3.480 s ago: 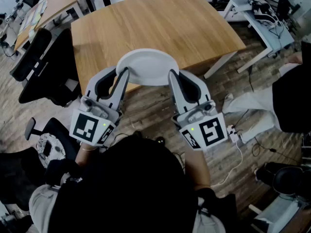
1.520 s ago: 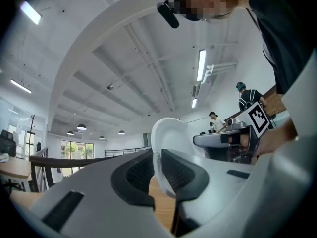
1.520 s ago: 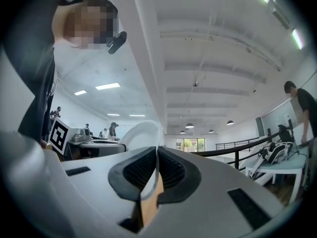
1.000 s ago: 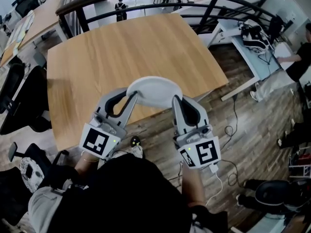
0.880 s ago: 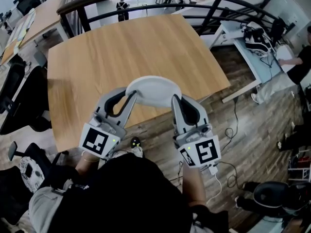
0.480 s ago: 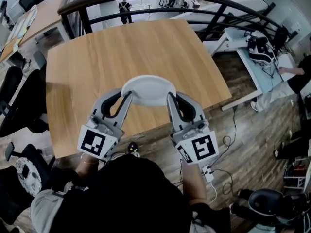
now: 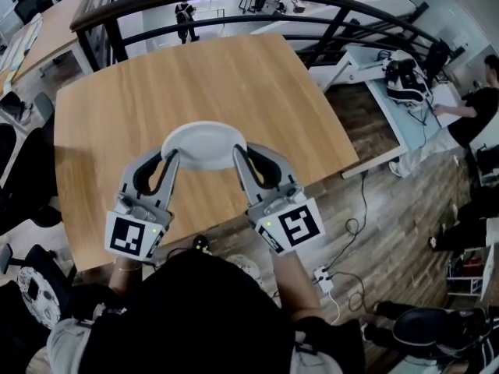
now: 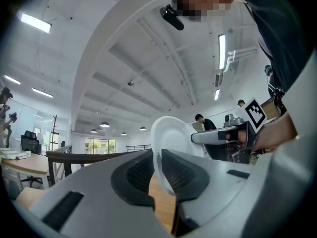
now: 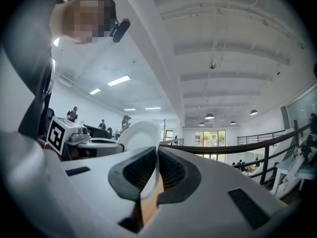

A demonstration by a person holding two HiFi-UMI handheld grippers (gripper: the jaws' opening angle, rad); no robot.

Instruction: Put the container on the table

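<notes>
Over wooden table [image 7: 195, 76], white container [image 7: 203, 145]

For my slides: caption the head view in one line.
Left gripper and right gripper clamp the white container by its rim over the wooden table.

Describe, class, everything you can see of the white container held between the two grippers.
The container is a shallow, round, plain white dish, seemingly thin plastic, and empty. It lies roughly level over the wooden table. The left gripper and right gripper pinch its rim on opposite sides. Whether it touches the tabletop cannot be told.
</notes>
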